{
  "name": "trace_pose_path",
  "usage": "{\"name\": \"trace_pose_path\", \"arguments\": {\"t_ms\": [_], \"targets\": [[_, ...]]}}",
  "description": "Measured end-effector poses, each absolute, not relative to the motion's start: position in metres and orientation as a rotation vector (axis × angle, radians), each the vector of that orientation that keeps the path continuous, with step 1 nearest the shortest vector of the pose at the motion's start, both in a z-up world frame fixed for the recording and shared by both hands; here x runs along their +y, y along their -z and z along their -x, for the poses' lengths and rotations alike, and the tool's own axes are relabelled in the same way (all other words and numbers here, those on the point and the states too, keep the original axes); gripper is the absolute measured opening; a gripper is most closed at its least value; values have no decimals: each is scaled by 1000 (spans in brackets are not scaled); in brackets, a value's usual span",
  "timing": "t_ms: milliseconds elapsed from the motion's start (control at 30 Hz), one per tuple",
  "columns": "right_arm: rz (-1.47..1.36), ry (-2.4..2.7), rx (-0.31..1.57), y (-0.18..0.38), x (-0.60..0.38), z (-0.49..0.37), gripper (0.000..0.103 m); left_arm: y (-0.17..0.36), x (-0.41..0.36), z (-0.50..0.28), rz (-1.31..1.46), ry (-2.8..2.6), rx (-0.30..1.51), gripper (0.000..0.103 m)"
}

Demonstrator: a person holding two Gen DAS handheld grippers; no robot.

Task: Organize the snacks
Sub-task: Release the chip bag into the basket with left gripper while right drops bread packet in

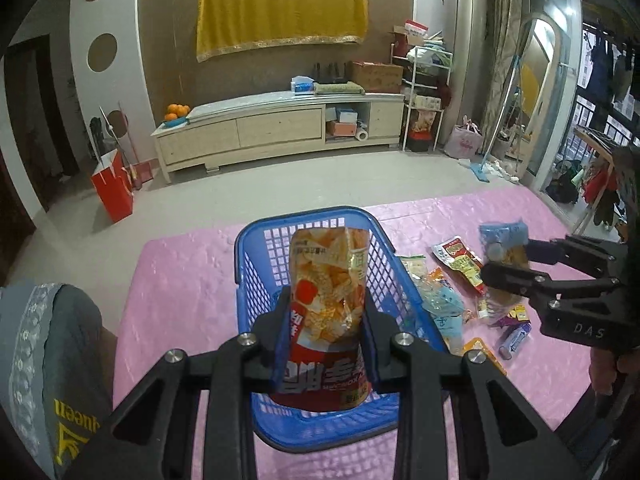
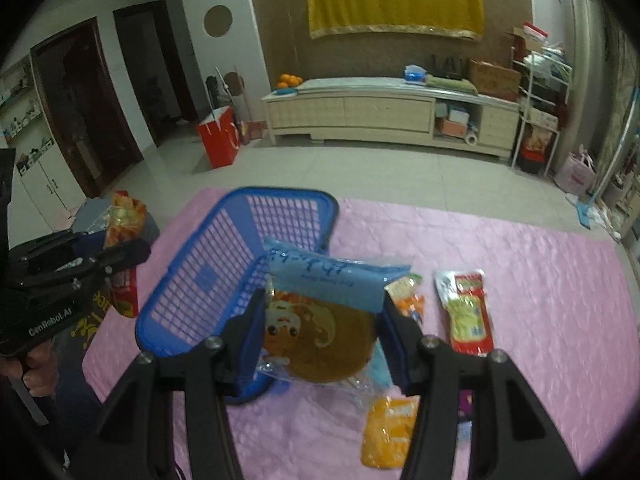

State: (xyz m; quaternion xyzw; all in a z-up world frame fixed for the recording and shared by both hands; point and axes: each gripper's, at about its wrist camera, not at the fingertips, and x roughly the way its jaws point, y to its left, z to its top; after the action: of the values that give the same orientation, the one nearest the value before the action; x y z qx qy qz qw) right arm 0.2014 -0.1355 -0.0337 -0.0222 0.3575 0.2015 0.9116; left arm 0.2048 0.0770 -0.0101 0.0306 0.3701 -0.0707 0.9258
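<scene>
Left tongs (image 1: 324, 312) clamp an orange-and-red chip bag (image 1: 326, 308), pads pressing both sides of it. The bag stands upright, held over the open blue basket (image 1: 256, 248), not resting in it as far as the left wrist view shows. In the right wrist view the same bag (image 2: 122, 240) shows at the far left in the left tongs (image 2: 132, 252), beside the basket's (image 2: 192, 292) outer wall.

Right tongs (image 2: 320, 320) grip a clear packet with a blue top strip and a round brown cake (image 2: 324, 328) inside, jaws set fairly wide around it. The packet is lifted off the pink cover, just beside the basket's near right corner. From the left wrist view the right tongs (image 1: 504, 260) come in from the right edge with that packet (image 1: 502, 248) held above the loose snacks.

Basket sits on the bench under a pink quilted cover (image 2: 540, 300), tilted in the right wrist view; whether it is tipped or just lens bend, cannot tell.

Still loose on the cover, right of the basket: a red-and-white sachet (image 2: 466, 312), a small orange-and-green packet (image 2: 408, 296), a yellow-orange packet (image 2: 390, 432) near the bottom, and a purple tube (image 1: 516, 338). A hand (image 2: 38, 372) grips the left handle.
</scene>
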Motion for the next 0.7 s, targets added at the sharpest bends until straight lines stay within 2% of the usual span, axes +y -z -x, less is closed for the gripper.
{"name": "trace_pose_path", "arguments": {"t_ms": [700], "targets": [[86, -520, 879, 61, -66, -302, 58, 61, 94, -293, -19, 168, 925, 28]]}}
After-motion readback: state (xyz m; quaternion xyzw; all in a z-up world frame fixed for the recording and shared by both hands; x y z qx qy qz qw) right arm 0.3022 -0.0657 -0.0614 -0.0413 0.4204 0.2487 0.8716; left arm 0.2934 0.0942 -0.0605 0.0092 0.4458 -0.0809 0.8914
